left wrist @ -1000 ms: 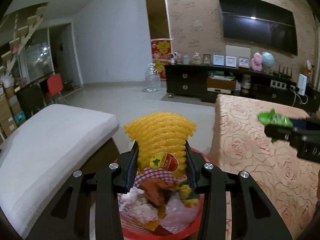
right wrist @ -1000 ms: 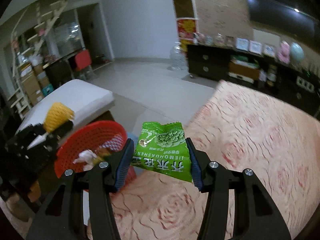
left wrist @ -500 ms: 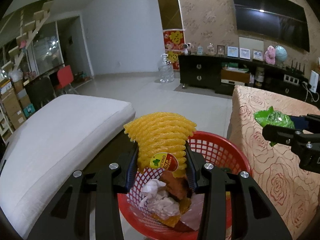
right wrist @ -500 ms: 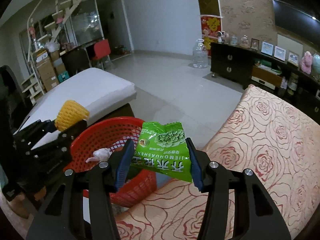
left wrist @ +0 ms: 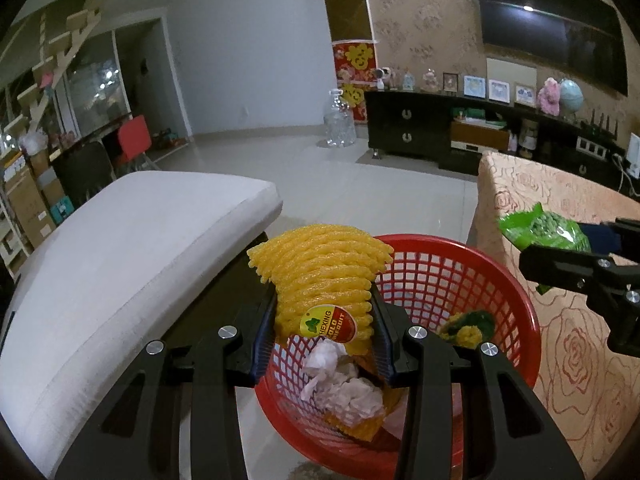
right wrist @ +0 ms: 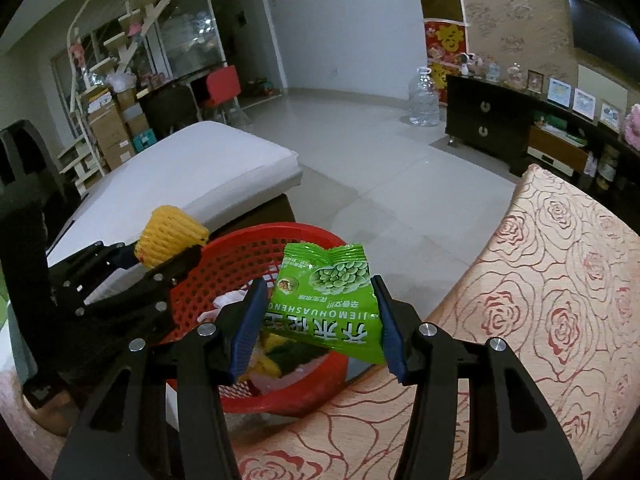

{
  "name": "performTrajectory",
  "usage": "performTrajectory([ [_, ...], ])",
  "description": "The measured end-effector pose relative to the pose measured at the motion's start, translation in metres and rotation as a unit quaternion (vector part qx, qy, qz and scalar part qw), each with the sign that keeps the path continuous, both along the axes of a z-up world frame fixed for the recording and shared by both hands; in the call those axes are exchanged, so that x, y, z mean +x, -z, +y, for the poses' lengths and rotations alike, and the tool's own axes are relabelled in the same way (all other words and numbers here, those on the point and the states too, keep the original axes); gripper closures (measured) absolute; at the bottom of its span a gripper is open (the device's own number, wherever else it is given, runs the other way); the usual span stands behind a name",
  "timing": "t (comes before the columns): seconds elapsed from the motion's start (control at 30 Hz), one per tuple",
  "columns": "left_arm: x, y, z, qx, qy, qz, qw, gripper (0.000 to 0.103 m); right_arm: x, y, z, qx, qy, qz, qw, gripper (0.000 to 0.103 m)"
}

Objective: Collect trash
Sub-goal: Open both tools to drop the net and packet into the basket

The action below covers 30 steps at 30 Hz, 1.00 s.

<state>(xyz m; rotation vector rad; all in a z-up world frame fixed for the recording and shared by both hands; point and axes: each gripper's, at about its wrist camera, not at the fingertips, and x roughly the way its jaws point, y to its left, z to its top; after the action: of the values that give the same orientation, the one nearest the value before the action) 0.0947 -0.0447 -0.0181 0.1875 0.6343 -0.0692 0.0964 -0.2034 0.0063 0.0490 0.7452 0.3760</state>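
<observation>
My black left fingers [left wrist: 264, 320] clamp a yellow ribbed foam fruit net [left wrist: 320, 276] bearing a red-and-yellow sticker. The mesh basket [left wrist: 452, 264] is red. My blue-padded right fingers [right wrist: 390, 328] pinch a bright green snack packet [right wrist: 328, 296]. The tablecloth [right wrist: 560, 300] is peach with red roses.

green packet [right wrist: 328, 300] now above red basket [right wrist: 240, 264], foam net [left wrist: 320, 276] lower

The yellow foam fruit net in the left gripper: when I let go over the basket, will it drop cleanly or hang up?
The yellow foam mesh fruit sleeve looks soft: the left gripper pinches it narrow while its top flares wide. It is probably very light, so it may drift. Its ribbed surface could cling to the pads before falling into the red plastic mesh basket.
</observation>
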Motion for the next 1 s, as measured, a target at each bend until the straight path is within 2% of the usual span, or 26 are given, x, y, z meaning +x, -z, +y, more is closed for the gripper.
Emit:
performTrajectory([
  [0.3,0.004,0.003,-0.001,0.006,0.001,0.014,0.9999,0.060,0.004,0.008,0.009,-0.001,-0.013,0.015,1.000,0.052],
  [0.4,0.003,0.004,-0.001,0.009,0.003,0.015,0.9998,0.054,0.006,0.012,0.011,0.003,-0.019,0.023,1.000,0.052],
  [0.47,0.003,0.004,-0.001,0.009,0.001,0.014,0.9999,0.045,0.006,0.013,0.014,0.004,-0.023,0.024,0.999,0.051],
  [0.57,0.002,0.003,0.001,0.002,-0.003,0.012,0.9999,0.038,0.005,0.013,0.018,0.011,-0.027,0.023,0.999,0.042],
  [0.77,0.003,0.001,0.008,-0.005,-0.015,0.013,0.9998,0.031,0.006,0.011,0.018,0.024,-0.029,0.025,0.999,0.037],
  [1.0,0.000,-0.003,0.012,-0.013,-0.014,0.002,0.9998,0.023,0.006,0.011,0.012,0.027,-0.020,0.026,0.999,0.036],
])
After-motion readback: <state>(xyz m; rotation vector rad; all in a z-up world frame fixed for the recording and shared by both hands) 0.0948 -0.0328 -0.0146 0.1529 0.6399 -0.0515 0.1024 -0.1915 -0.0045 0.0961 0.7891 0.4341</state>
